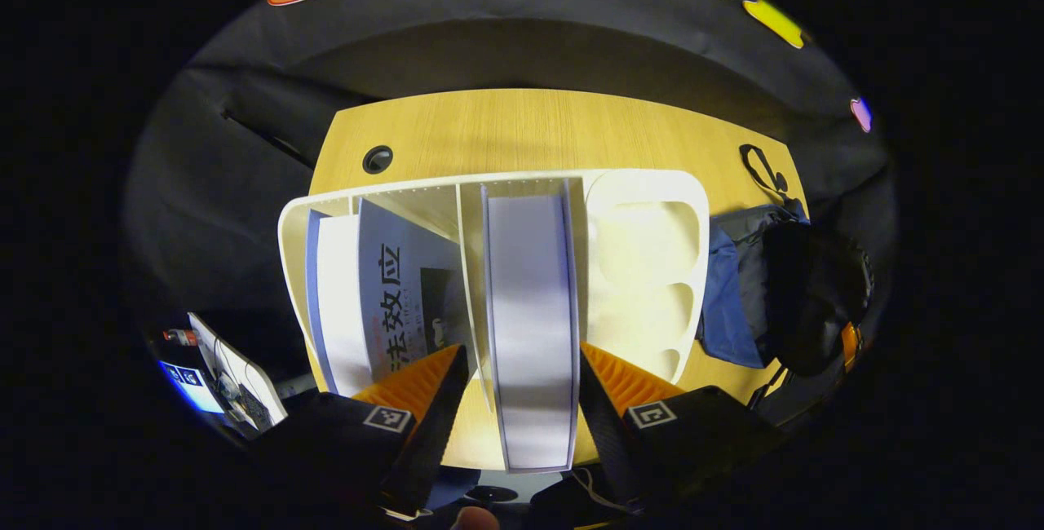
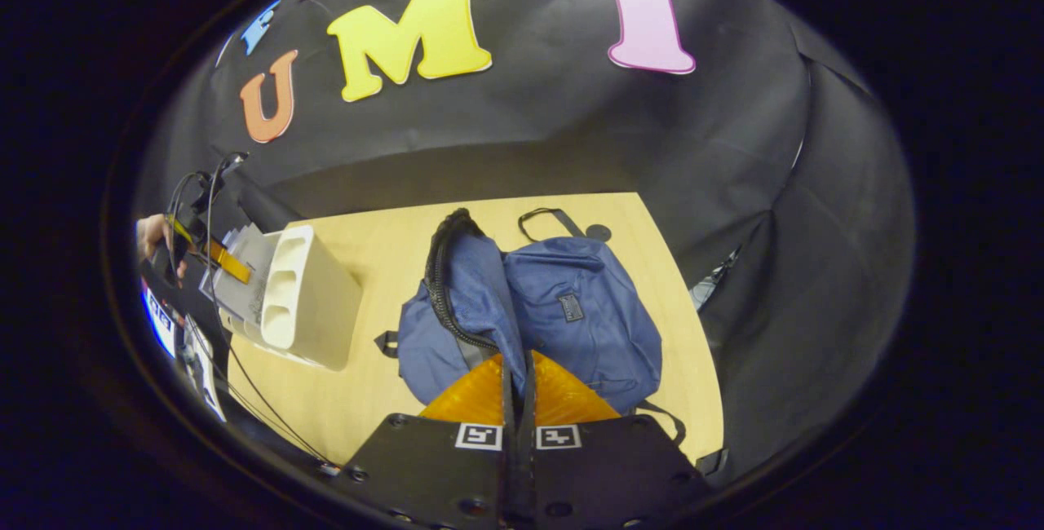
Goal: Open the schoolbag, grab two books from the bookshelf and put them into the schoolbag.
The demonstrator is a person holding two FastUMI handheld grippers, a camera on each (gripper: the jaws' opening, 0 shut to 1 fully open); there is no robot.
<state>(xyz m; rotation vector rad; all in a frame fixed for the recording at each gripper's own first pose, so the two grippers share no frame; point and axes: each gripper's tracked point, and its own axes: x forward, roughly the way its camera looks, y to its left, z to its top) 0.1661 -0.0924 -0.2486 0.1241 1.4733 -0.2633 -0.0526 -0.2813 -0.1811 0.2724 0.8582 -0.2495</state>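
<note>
Books stand in a white shelf (image 1: 652,187) on the wooden bench (image 1: 522,126); in the left gripper view the left gripper (image 1: 522,375) has its fingers spread wide to either side of one upright book (image 1: 532,318), seen edge-on with pale pages, and whether the pads touch its covers I cannot tell; its lower end runs down between the fingers and out of clear sight. A second book (image 1: 400,285) leans in the next slot, its cover bearing large dark printed characters, partly hidden by a divider and a finger; small print beneath is too blurred to read. The schoolbag (image 2: 563,310), blue, lies on the bench beside the shelf; in the right gripper view its mouth gapes, a small patch on the front unreadable. The right gripper (image 2: 518,375) hangs over the bag, fingers pressed together, empty.
</note>
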